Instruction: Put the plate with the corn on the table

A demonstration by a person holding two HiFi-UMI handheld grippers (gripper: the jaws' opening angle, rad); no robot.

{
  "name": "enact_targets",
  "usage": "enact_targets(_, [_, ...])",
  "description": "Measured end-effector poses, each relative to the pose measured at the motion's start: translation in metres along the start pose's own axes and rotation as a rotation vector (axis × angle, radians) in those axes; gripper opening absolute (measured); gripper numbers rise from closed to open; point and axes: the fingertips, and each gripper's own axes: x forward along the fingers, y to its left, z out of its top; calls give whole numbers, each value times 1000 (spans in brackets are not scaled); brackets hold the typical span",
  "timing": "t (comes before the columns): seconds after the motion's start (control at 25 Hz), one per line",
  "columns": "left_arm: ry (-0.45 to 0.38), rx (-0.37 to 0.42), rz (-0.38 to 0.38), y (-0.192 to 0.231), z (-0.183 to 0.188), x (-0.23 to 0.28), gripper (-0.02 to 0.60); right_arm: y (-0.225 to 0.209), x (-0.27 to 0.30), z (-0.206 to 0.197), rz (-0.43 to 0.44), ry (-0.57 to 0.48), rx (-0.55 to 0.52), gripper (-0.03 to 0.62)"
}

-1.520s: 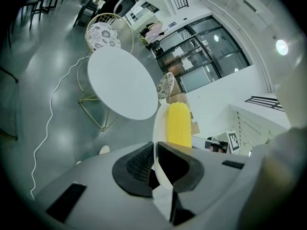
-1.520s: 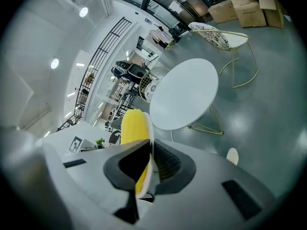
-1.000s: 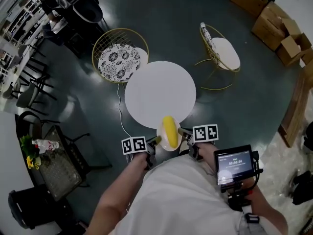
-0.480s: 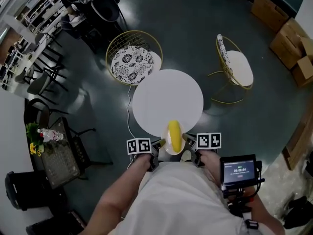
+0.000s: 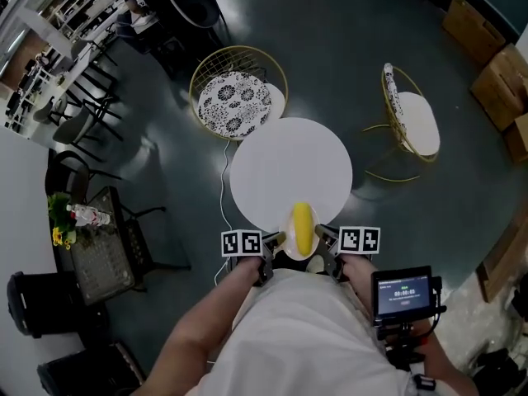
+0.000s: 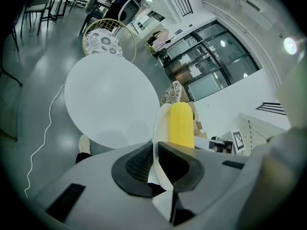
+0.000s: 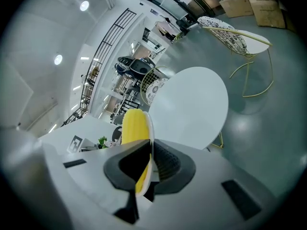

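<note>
Left gripper (image 6: 157, 164): jaws are clamping the left rim of the plate (image 6: 160, 123), with the rim passing straight between the pads
Plate: it is being carried in the air in front of the person's body, gripped from both sides and roughly level as far as the head view shows
Corn (image 5: 303, 227): one yellow cob is lying along the middle of the plate, pointing away from the person toward the table
Table (image 5: 289, 159): the round white top is standing directly ahead with nothing on it; in the head view the far end of the corn is overlapping its near rim
Right gripper (image 7: 149, 164): jaws are closing on the right rim of the plate, mirroring the left one
Change: over the last second the plate has been creeping a little further over the near rim of the table, while both holds are staying as they were
Meaning for the task: the carry appears nearly finished; what is probably remaining is reaching forward, lowering the plate flat onto the top and only then releasing both rims
</note>
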Motion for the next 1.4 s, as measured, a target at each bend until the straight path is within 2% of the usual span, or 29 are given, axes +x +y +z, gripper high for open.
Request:
enact_targets(0.28, [0, -6, -11, 11, 23, 8, 32, -3, 18, 19, -15, 15, -2, 23])
enact_targets(0.52, [21, -25, -15, 31, 44, 30, 32, -22, 44, 36, -36, 41, -2, 23])
enact_targets(0.76, [40, -46, -3, 47, 57, 35, 32, -27, 65, 44, -51, 84, -7, 23])
enact_targets(1.16, [6, -73, 28, 87, 84, 45, 32, -39, 117, 61, -58, 159, -46, 23])
enact_targets(1.4, [12, -73, 43, 111, 102, 56, 32, -50, 146, 71, -85, 177, -49, 23])
